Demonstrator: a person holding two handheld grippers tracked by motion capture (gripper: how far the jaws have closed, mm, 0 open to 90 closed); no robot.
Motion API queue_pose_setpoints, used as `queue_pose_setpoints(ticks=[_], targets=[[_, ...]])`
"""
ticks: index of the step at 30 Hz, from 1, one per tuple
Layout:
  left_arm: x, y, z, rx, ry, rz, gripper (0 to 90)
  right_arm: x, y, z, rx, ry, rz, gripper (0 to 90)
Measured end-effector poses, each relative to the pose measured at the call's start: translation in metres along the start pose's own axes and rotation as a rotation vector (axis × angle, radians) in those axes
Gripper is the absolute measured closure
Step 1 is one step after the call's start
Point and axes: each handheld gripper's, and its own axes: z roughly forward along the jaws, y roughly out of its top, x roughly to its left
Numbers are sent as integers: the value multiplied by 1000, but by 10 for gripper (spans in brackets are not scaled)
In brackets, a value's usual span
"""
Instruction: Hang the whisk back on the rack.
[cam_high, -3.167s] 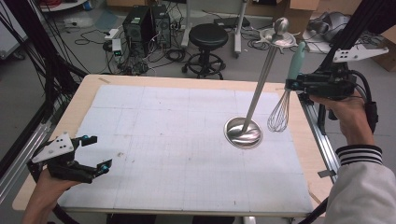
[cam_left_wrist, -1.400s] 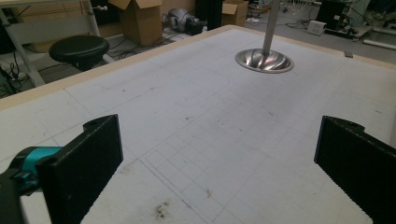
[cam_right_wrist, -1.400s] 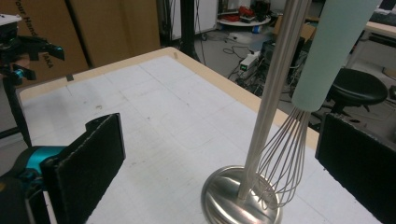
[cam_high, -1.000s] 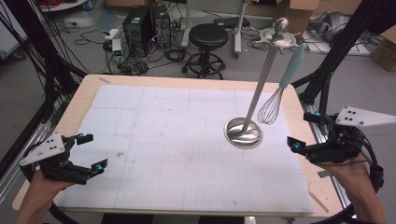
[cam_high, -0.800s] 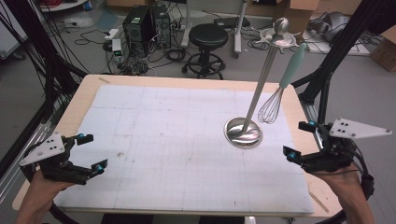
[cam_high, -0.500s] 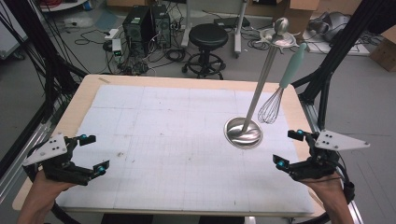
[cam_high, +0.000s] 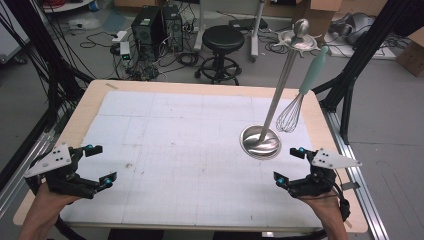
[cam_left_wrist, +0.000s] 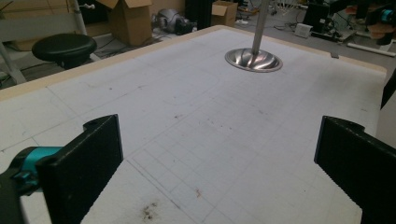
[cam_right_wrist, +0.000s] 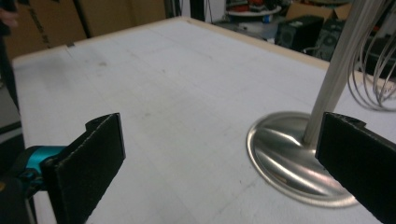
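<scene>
Your left gripper (cam_high: 97, 165) sits over the near left corner of the worktop (cam_high: 95, 95) with its fingers (cam_left_wrist: 84, 163) spread wide and nothing between them. Your right gripper (cam_high: 290, 165) is near the near right corner, its fingers (cam_right_wrist: 88, 158) just as wide apart and also empty.

Looking along the right gripper, the round steel base (cam_right_wrist: 289, 154) of the utensil stand (cam_high: 280, 85) lies just ahead on the white gridded mat (cam_high: 190, 145), toward the right finger, with the stand's thin pole rising from it. In the high view that base sits just beyond your right gripper, in the right half of the worktop, clear of the fingers.

A whisk (cam_high: 295, 102) with a pale green handle hangs from the stand's top ring, its wire loops dangling beside the pole above the mat near the right edge; the loops also show at the far right of the right gripper view.

The mat between your two grippers is bare apart from a few dark smudges (cam_left_wrist: 149, 212) near the left gripper.

Beyond the far edge, on the floor, stand a black stool (cam_high: 222, 40), computer towers (cam_high: 155, 22) with tangled cables, and cardboard boxes (cam_left_wrist: 130, 18). Black frame legs (cam_high: 365, 50) rise past the far right corner.
</scene>
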Motion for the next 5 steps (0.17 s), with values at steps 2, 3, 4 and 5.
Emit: queue_pose_setpoints(ticks=[2,3,4,5], targets=[[0,0,0,2,0,0,17,1,-1,1,-6,7,6,4],[0,0,1,2,2,0,17,1,-1,1,-6,5,3,3],[0,0,0,2,3,0,17,1,-1,0,-11,4,3,3],[0,0,0,0,4,-4,17,1,0,0,-17,4,2,3]])
